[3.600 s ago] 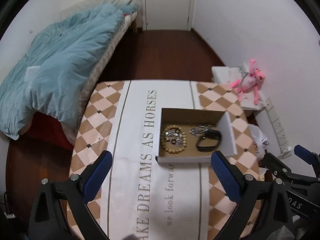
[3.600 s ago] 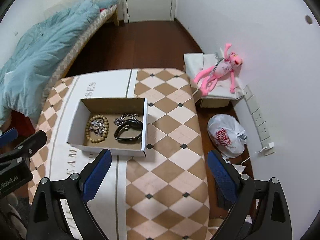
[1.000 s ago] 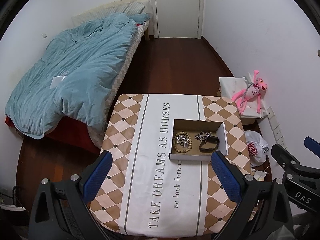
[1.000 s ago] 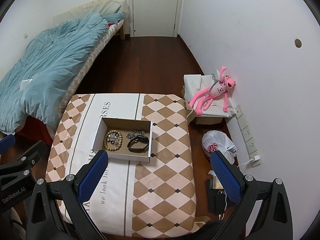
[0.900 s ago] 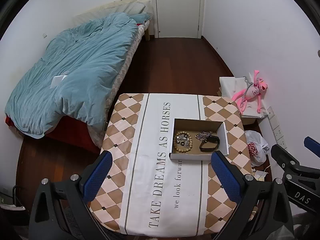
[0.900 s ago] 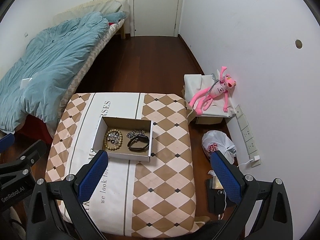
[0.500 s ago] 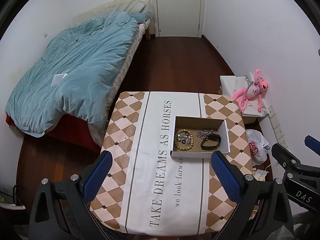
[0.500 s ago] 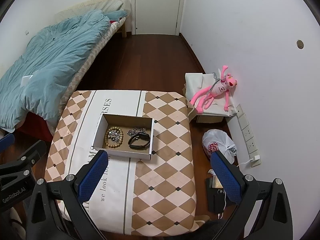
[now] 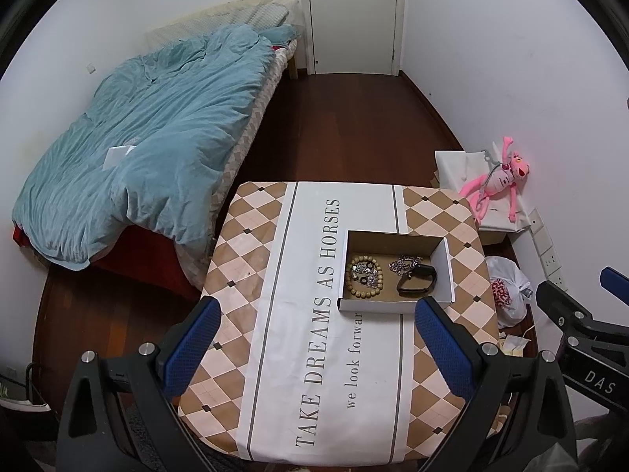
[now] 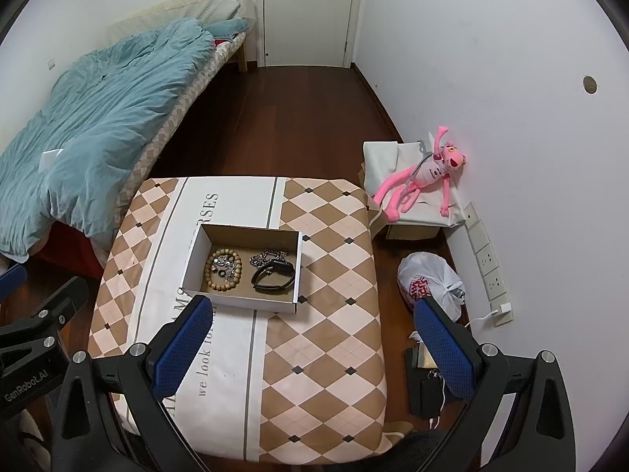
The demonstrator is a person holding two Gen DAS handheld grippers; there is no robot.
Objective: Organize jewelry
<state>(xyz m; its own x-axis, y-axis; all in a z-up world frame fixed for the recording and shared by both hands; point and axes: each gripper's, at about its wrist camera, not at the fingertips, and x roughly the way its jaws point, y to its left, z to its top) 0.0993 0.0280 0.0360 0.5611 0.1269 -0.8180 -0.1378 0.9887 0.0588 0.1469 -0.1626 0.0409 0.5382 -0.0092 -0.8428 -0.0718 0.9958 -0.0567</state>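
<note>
An open cardboard box (image 9: 444, 271) (image 10: 196, 251) sits on the table's chequered cloth. Inside lie a wooden bead bracelet (image 9: 363, 275) (image 10: 222, 269) with small silver pieces in its ring, a silver chain (image 9: 405, 264) (image 10: 267, 256) and a black band (image 9: 417, 280) (image 10: 272, 277). My left gripper (image 9: 316, 348) is open and empty, held high above the table's near side. My right gripper (image 10: 310, 348) is open and empty, also high above the table, to the right of the left one.
A bed with a teal duvet (image 9: 149, 149) stands to the left. A pink plush toy (image 10: 422, 175) lies on a white-covered box by the right wall. A white plastic bag (image 10: 430, 281) and a dark device (image 10: 426, 389) are on the floor right of the table.
Both grippers have risen and pulled back from the table since 3.6 s ago, so the box looks smaller. Over the last second the view barely shifts. Jaws stay open.
</note>
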